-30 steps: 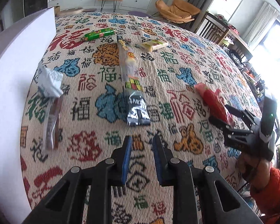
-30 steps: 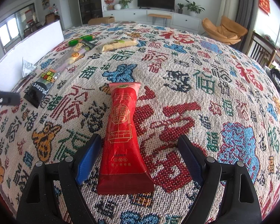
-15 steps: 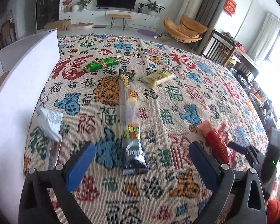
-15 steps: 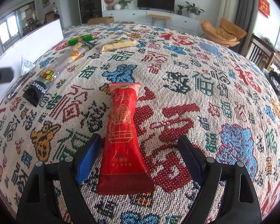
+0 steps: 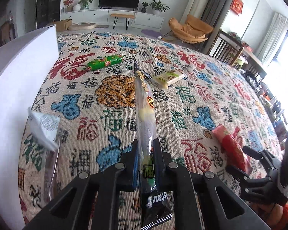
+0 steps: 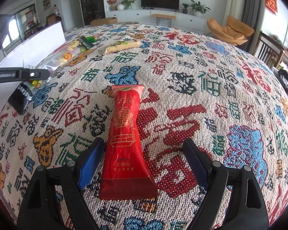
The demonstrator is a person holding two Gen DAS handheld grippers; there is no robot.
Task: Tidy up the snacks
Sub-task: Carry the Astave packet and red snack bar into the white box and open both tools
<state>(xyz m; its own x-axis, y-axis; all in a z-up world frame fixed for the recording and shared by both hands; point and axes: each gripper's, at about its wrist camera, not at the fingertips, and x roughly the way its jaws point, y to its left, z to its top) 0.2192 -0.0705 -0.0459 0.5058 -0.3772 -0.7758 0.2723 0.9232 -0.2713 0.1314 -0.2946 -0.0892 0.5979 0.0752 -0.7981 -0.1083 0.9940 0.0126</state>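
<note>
- Five snack packets counted on the patterned tablecloth (image 5: 113,94), each placed here relative to the white box (image 5: 19,88) at its left edge.
- One long clear packet (image 5: 145,115) with a black end, running away from the camera, out to the right of the white box and well apart from it; near end pinched between the blue pads (image 5: 135,164) of the left gripper (image 5: 145,164), jaws pressed tight on it.
- One green packet (image 5: 105,62), farther back, near the white box's far corner.
- One pale yellow packet (image 5: 168,77), beyond the long clear packet from the white box.
- One crumpled clear-and-white packet (image 5: 43,128), lying just beside the white box's wall.
- One red packet (image 6: 126,138), farthest from the white box, flat on the cloth between the two blue pads (image 6: 90,164) of the right gripper (image 6: 144,163); jaws spread wide, pads not touching it.
- Two grippers in all.
</note>
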